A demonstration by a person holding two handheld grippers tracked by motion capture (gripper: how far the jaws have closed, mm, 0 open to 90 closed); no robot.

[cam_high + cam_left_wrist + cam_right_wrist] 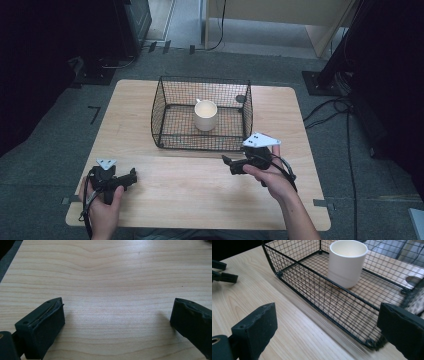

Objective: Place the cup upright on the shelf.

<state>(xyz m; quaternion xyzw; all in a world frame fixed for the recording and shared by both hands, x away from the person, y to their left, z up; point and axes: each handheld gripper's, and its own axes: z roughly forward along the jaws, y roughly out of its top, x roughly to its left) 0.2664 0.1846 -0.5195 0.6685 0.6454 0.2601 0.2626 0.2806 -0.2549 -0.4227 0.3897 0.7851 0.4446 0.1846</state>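
A white cup (205,115) stands upright inside a black wire basket (172,97) in the middle of the wooden table; the right gripper view has the cup (346,263) behind the basket's near wall (317,293). My right gripper (231,164) is held just in front of the basket's front right corner, pointing left, and its jaws (327,322) stand wide open with nothing between them. At the table's front left my left gripper (131,177) rests low over bare wood, its jaws (117,320) open and empty.
The wooden table (200,195) has bare room in front of the basket and to both sides. Farther off at the left edge of the right gripper view lies the left gripper (222,275). Cables (330,112) and dark stands sit on the grey floor around the table.
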